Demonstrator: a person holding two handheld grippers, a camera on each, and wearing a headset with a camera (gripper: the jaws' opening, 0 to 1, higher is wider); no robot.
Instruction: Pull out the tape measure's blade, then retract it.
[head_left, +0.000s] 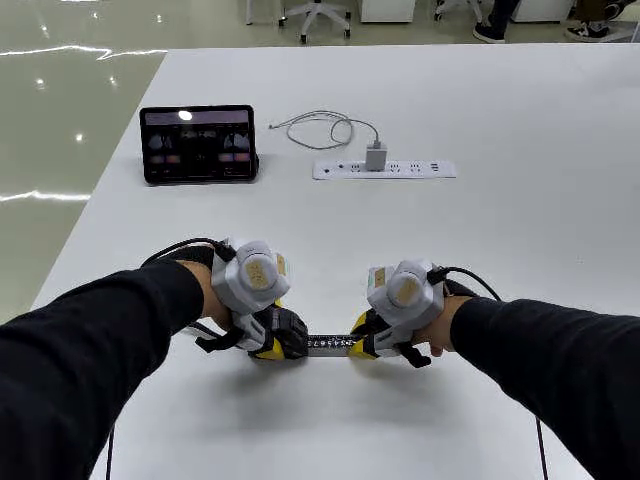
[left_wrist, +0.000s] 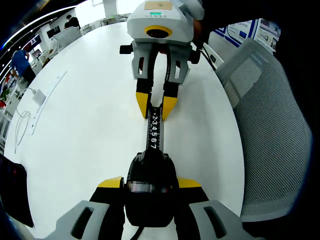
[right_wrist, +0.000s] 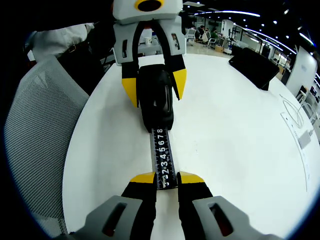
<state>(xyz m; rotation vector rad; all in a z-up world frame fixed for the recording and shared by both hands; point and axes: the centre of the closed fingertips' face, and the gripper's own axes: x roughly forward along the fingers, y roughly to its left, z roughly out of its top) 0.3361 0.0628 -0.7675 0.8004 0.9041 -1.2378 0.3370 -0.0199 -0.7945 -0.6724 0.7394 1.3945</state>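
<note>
left gripper (left_wrist: 150, 183) clamps the black tape measure case (right_wrist: 156, 97); right gripper (right_wrist: 166, 178) pinches the end of its short blade (right_wrist: 160, 150) (numbers showing)

Tape measure case (left_wrist: 150, 195) glossy black, probably plastic; table (head_left: 500, 230) matt white.
</note>
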